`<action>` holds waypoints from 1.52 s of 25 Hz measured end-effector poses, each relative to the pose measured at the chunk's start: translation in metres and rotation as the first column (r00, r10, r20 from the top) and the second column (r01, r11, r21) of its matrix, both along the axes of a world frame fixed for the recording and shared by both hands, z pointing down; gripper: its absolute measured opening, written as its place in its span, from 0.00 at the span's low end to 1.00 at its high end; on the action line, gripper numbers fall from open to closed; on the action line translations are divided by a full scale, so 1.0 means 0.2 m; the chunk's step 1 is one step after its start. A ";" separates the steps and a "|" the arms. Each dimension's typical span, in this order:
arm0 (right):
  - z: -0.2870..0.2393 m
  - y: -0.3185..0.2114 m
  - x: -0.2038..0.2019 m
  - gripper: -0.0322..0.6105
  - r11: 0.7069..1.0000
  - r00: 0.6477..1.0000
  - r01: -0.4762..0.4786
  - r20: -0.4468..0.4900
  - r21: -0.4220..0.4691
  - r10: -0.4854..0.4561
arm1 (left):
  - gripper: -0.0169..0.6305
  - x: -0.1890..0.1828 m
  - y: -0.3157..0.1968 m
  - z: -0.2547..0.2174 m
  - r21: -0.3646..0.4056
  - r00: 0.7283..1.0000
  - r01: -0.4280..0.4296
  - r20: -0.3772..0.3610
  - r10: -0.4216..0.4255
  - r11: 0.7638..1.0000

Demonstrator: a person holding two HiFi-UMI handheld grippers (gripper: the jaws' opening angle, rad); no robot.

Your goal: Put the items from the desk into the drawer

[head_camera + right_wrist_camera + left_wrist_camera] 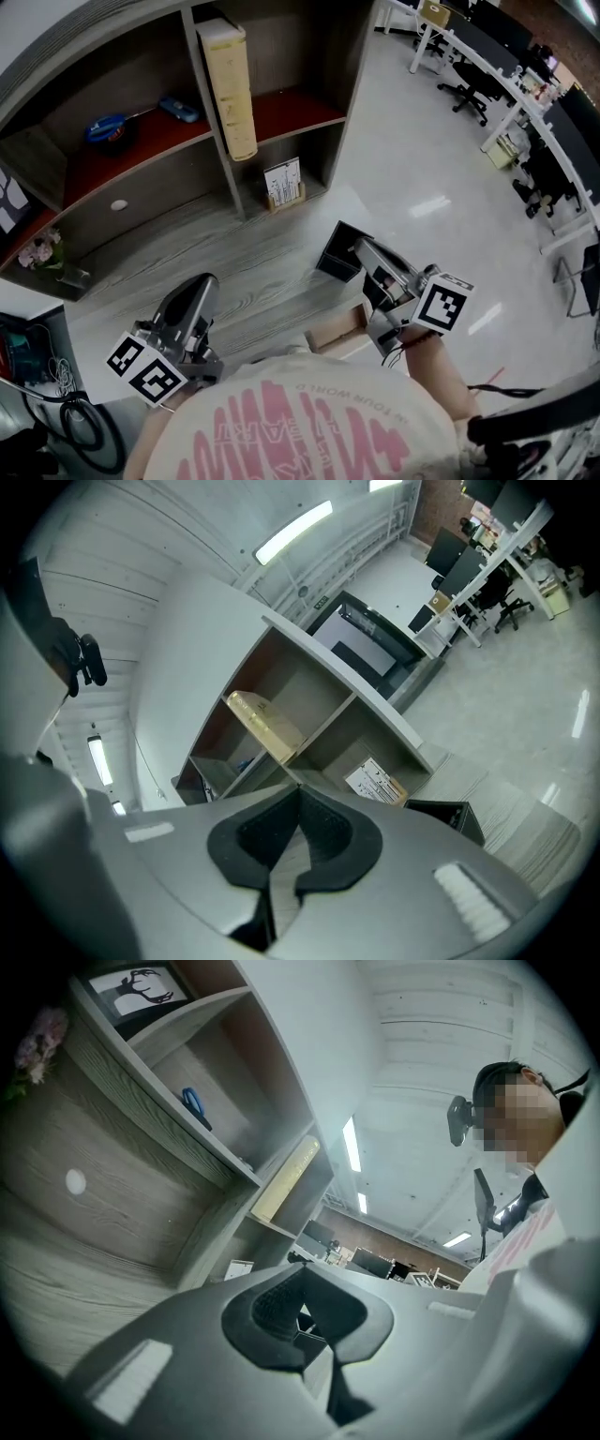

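Two grippers, both empty, jaws pressed together. Approach step, nothing picked yet. Drawer front with white knob (119, 204) looks closed and probably needs opening first, so the jaws must spread for the knob. Left gripper (201, 283) hovers over desk (272, 253). Blue scissors (112, 127) lie on the left shelf, long axis along the shelf. Book (231, 86) stands on end, long axis vertical, spine outward. Black box (337, 253) sits on the desk, just beside right gripper (364, 248).

Desk (187, 246) open ahead; black box (339, 251) blocks right.
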State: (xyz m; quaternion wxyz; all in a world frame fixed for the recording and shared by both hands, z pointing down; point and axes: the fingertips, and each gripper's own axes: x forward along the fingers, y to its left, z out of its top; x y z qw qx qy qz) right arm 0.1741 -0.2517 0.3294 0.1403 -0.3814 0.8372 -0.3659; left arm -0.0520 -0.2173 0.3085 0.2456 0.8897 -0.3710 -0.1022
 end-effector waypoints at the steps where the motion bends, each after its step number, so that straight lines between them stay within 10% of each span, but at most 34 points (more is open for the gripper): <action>1: 0.01 -0.02 0.03 0.06 1.000 1.000 0.002 -0.005 0.000 -0.002 | 0.06 0.02 -0.01 0.00 0.006 1.000 0.015 0.005 -0.015 1.000; 17: 0.18 -0.19 0.20 0.06 0.999 1.000 0.025 0.018 -0.038 -0.024 | 0.06 0.17 -0.12 0.07 -0.041 0.995 0.068 0.077 -0.065 0.997; 22: 0.21 -0.22 0.25 0.06 1.000 0.994 0.008 -0.111 0.014 -0.006 | 0.06 0.22 -0.15 0.09 -0.059 0.995 0.055 0.082 -0.051 0.997; 35: 0.49 -0.21 0.23 0.91 0.980 0.885 0.172 -0.452 0.097 -0.111 | 0.06 0.25 -0.17 0.13 -0.094 0.995 0.032 0.100 -0.022 0.995; 38: 0.59 -0.18 0.19 0.96 0.965 0.833 0.246 -0.530 0.096 -0.160 | 0.06 0.26 -0.17 0.14 -0.096 0.995 0.030 0.102 -0.020 0.995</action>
